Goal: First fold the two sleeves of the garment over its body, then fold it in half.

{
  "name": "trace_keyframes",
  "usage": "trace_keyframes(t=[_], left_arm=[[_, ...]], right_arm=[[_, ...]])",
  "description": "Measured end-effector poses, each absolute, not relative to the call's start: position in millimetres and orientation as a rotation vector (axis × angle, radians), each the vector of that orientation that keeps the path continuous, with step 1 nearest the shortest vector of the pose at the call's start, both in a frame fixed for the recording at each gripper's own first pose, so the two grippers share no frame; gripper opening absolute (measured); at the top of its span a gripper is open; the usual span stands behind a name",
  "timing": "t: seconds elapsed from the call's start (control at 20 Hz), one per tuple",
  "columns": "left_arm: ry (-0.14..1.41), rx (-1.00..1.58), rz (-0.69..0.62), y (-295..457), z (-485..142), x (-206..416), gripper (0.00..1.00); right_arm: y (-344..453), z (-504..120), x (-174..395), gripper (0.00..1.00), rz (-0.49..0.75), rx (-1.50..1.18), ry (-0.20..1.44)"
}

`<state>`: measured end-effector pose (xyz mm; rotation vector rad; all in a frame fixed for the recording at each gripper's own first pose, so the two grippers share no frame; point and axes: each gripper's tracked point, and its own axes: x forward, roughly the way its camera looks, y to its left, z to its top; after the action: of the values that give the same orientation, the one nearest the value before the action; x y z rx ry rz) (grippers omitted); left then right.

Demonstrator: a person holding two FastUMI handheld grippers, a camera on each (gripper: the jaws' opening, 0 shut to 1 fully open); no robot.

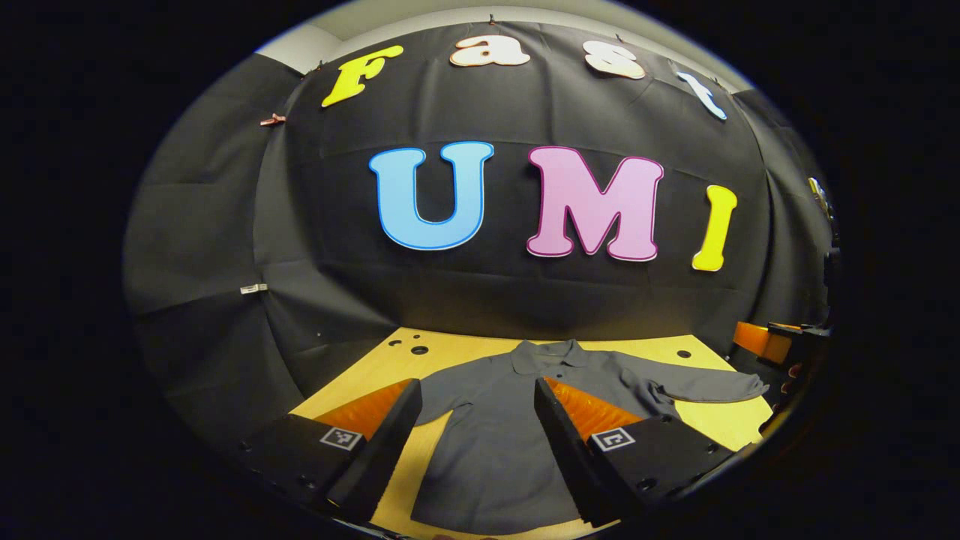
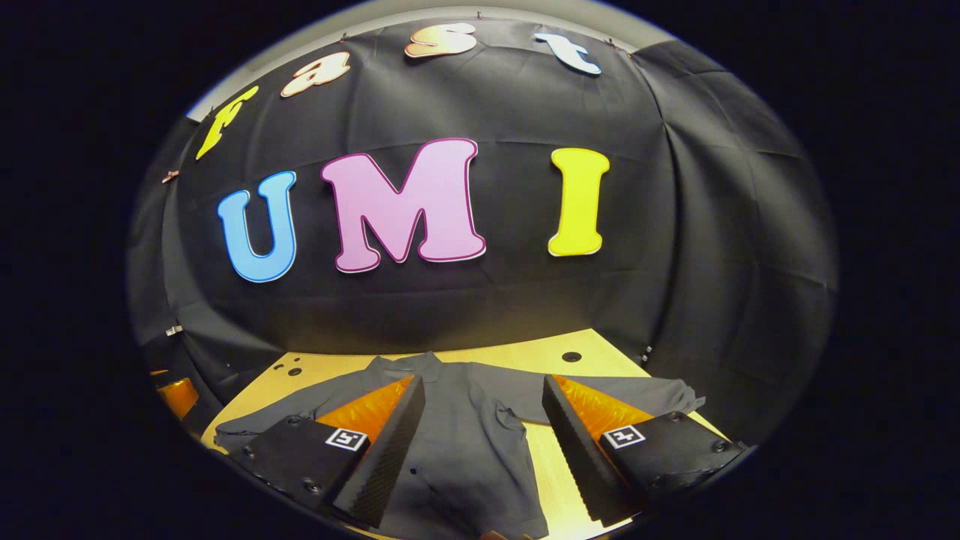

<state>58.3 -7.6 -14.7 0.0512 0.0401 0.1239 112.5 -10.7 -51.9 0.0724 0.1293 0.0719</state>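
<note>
Left gripper view: dark grey collared long-sleeved shirt lies flat on the yellow wooden table, collar away, sleeves out sideways. Left gripper and right gripper hover with fingers apart, each nearest its own sleeve.

Both cameras sit low at the near edge of the tabletop, each looking forward between its own claw's fingers toward the back cloth wall. The left claw view stands leftward, the right claw view rightward; both share the shirt ahead.
</note>
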Motion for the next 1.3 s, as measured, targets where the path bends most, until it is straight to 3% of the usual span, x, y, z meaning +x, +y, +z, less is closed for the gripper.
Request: trace_keyframes(t=[0.35, 1.3], left_arm=[[0.081, 0.06, 0.131, -16, -32, 69, 0.95], [0.226, 0.033, 0.168, -14, -75, 105, 0.95]], right_arm=[[-49, -80, 144, 0.99, -0.001, 0.079, 0.201], [-247, -183, 252, 0.99, -0.423, 0.115, 0.494]])
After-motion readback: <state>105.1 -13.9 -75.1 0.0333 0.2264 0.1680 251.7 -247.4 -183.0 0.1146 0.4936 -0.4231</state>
